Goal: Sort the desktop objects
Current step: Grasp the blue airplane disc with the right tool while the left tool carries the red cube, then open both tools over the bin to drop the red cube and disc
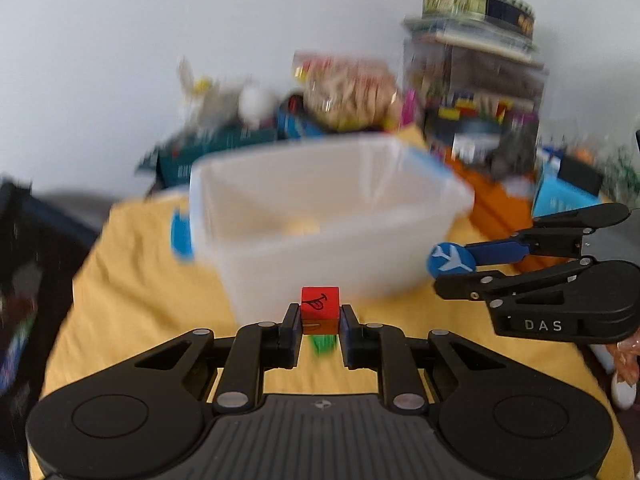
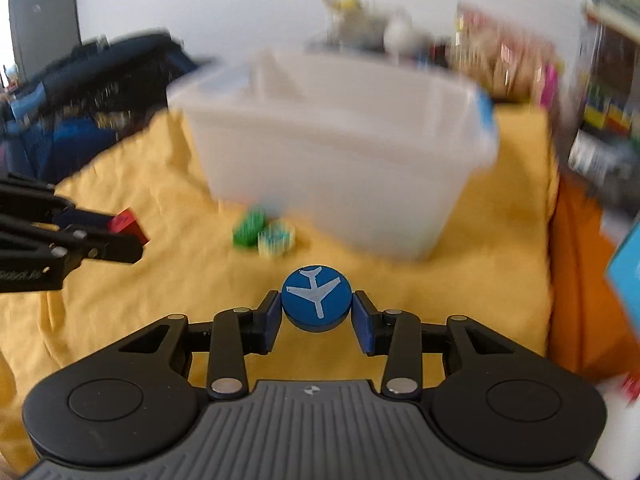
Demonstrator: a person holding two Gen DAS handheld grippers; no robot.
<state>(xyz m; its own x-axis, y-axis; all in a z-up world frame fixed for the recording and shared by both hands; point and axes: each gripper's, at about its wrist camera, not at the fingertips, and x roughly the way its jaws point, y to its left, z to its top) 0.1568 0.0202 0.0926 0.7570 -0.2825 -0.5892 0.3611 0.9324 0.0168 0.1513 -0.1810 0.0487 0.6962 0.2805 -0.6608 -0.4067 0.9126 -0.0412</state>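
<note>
We held a red cube (image 1: 320, 304) tight in our left tool (image 1: 320, 322) and a blue airplane disc (image 2: 316, 298) in our right tool (image 2: 316, 312). Both hung above the yellow cloth (image 2: 120, 300), near the clear bin (image 1: 320, 216). Next, we judged, each needed lifting over its rim.

A red wooden cube (image 1: 320, 304) with a black drawing on its top face sits raised above the yellow cloth, an orange side face below. A round blue wooden disc (image 2: 316, 298) bearing a white aeroplane faces upward. A green block (image 2: 249, 227) and a pale yellow-and-teal block (image 2: 277, 238) lie touching just before the translucent white plastic bin (image 2: 340, 152)
</note>
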